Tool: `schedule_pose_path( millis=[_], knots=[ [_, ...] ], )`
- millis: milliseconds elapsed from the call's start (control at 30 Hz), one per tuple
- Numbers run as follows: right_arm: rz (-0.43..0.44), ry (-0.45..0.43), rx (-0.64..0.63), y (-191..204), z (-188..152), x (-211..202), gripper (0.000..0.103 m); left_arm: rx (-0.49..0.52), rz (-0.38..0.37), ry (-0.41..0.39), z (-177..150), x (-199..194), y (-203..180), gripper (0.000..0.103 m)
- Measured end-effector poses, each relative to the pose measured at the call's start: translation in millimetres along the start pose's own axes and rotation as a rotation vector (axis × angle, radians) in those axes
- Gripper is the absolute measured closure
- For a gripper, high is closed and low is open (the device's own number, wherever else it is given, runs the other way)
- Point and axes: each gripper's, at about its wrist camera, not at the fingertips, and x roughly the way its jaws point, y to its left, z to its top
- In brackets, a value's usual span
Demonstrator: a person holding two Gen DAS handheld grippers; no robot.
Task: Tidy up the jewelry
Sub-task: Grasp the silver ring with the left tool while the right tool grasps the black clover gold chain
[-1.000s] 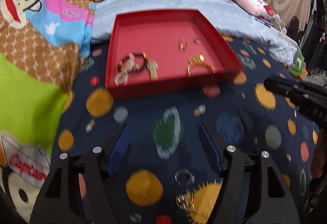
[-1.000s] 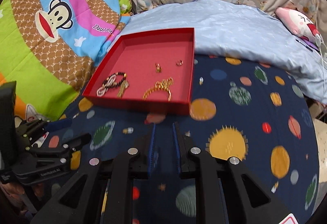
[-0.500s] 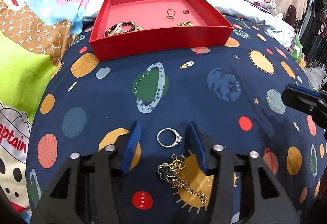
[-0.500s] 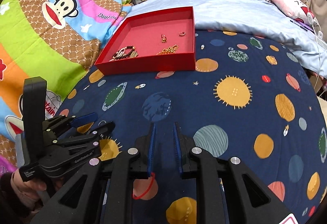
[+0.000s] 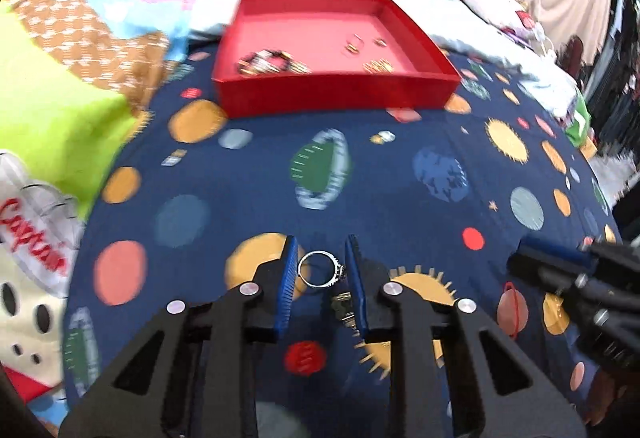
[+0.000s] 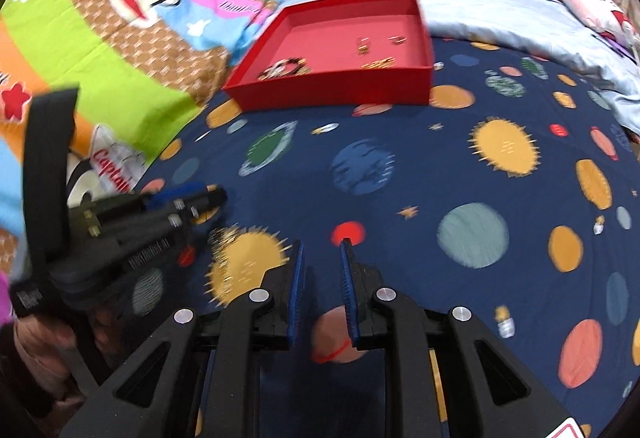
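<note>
— Starting with the left wrist view: where is the ring?

— The silver ring point(image 5: 320, 269) sits between the blue pads point(image 5: 289, 278) of the left gripper point(image 5: 322, 280), its band by one pad and its dark setting by the other. Whether they pinch it or only bracket it, I cannot tell. A gold necklace point(image 5: 345, 312) shows partly just behind it on the planet-print bedspread point(image 5: 400, 198). Well ahead stands the red tray point(image 5: 336, 94), with a beaded bracelet point(image 5: 266, 61) and small gold pieces inside.

— How would it handle?

— Light, stiff and smooth, I judge, so apt to slip or flip. Pads across the band's outer edges seem the safest hold.

— And the right wrist view?

— The right gripper point(image 6: 322, 288) hovers over the bedspread with a narrow gap between its pads and nothing in them. A thin red loop point(image 6: 332, 352) lies beneath it. The left gripper appears at the left of that view, low to the cloth, but blur hides the ring there.
</note>
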Motion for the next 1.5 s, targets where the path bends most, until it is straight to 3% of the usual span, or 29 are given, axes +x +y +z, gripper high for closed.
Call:
schedule_pose_path(
  millis=[267,867,1000,1167,1233,1500],
  knots=[
    [0.076,0.035,-0.054,39,-8,15,0.076,-0.048,0.073,-0.012,-8,-32,38,0.080],
    [0.086,0.081,-0.123,72,9,65,0.076,-0.063,0.061,0.004,-20,-35,46,0.079],
    [0.059,0.081,-0.141,72,9,65,0.089,-0.063,0.056,0.007,-19,-33,46,0.079],
    [0.069,0.077,-0.128,68,10,62,0.094,-0.066,0.055,0.014,-19,-31,44,0.079],
    [0.076,0.067,-0.122,68,11,59,0.103,-0.064,0.054,0.014,-19,-31,43,0.080],
    [0.064,0.026,-0.090,53,19,43,0.103,-0.060,0.047,0.006,-15,-32,38,0.079]
  ],
)
